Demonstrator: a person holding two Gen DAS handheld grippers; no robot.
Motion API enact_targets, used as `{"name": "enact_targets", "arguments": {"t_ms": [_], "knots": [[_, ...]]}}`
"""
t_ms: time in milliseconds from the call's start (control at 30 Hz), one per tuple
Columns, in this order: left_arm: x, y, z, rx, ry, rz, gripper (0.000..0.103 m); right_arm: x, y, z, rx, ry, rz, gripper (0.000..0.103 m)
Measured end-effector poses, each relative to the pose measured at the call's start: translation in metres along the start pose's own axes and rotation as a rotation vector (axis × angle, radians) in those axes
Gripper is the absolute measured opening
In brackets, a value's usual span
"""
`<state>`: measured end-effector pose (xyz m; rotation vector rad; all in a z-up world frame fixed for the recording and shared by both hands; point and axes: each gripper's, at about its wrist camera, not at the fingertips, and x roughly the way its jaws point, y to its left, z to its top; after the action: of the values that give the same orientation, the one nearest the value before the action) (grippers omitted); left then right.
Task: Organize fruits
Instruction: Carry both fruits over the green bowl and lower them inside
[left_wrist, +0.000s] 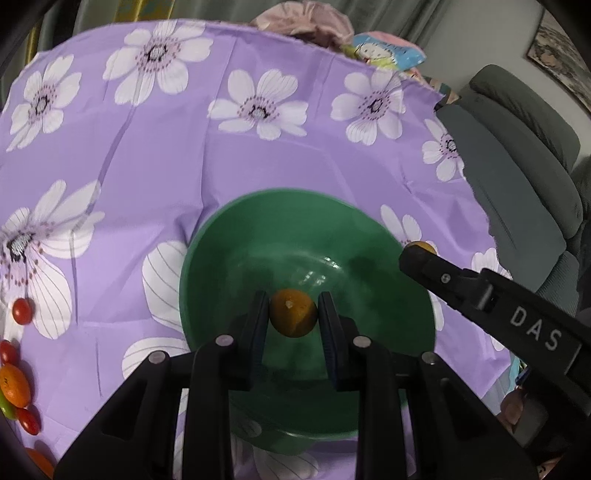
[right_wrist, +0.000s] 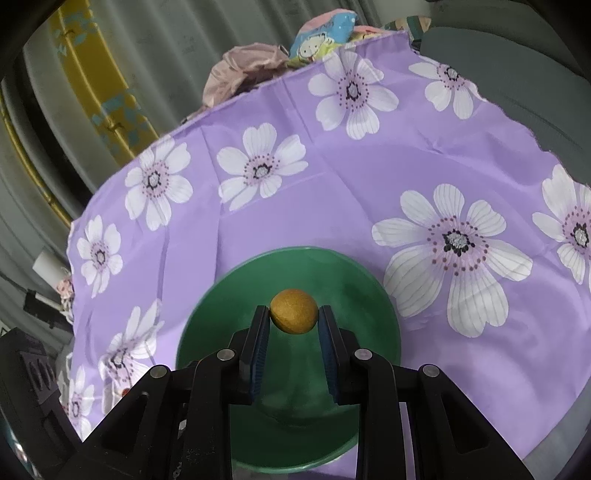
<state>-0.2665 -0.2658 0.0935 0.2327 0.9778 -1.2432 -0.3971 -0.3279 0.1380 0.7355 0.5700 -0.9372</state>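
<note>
Angling down over the green bowl (left_wrist: 207, 258), both fruit-laden tongs (left_wrist: 293, 314).

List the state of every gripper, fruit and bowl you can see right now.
Left gripper: shut on a small brown fruit, above the bowl.
Right gripper: shut on a second brown fruit, also over the bowl.
Green bowl: upright on the purple cloth, nothing lying in it.
Loose fruits: lying on the cloth at the left edge, untouched.
</note>
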Motion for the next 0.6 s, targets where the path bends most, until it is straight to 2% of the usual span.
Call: {"name": "enact_targets", "arguments": {"t_ms": [200, 600], "knots": [[0.013, 0.006, 0.000, -0.018, 0.044, 0.019, 0.027, 0.019, -0.001, -0.002, -0.006, 0.059, -0.008, 0.028], [0.020, 0.003, -0.002, 0.011, 0.058, 0.034, 0.027, 0.042, 0.002, -0.007, -0.031, 0.142, -0.056, 0.029]]}}
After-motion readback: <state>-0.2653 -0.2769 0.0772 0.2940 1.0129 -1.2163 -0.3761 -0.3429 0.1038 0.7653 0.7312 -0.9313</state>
